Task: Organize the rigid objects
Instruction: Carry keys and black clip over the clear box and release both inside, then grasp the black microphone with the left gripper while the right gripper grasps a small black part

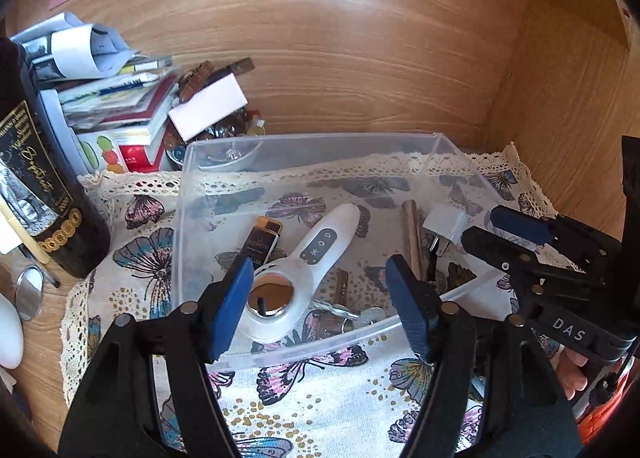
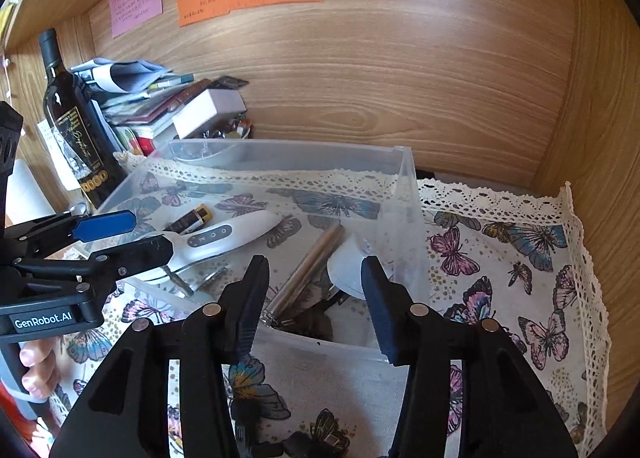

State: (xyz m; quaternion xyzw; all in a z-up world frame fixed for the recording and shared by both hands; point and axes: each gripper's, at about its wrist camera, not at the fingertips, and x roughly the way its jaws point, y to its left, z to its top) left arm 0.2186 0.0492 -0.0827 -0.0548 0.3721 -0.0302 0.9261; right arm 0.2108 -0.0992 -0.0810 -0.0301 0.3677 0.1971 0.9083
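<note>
A clear plastic bin [image 1: 188, 217] [image 2: 404, 193] stands on the butterfly cloth. Inside lie a white handheld device with a round metal head [image 1: 320, 254] [image 2: 224, 236], a black and yellow lighter [image 1: 262, 238] [image 2: 190, 219], brown sticks [image 1: 412, 242] [image 2: 312, 266], a white plug adapter [image 1: 444, 223] [image 2: 348, 270] and keys [image 1: 340, 312]. My left gripper [image 1: 320, 310] is open and empty over the bin's near wall. My right gripper [image 2: 316, 306] is open and empty at the bin's near right corner. Each gripper shows in the other's view, my right gripper at the left wrist view's right edge [image 1: 500, 227] and my left gripper at the right wrist view's left edge [image 2: 132, 236].
A dark wine bottle [image 1: 36, 177] [image 2: 76, 129] stands left of the bin. Behind it are stacked papers and books [image 1: 108, 89] [image 2: 152, 97] and a white box [image 1: 208, 105]. A small round mirror [image 1: 29, 292] lies at left. Wooden walls close the back and right.
</note>
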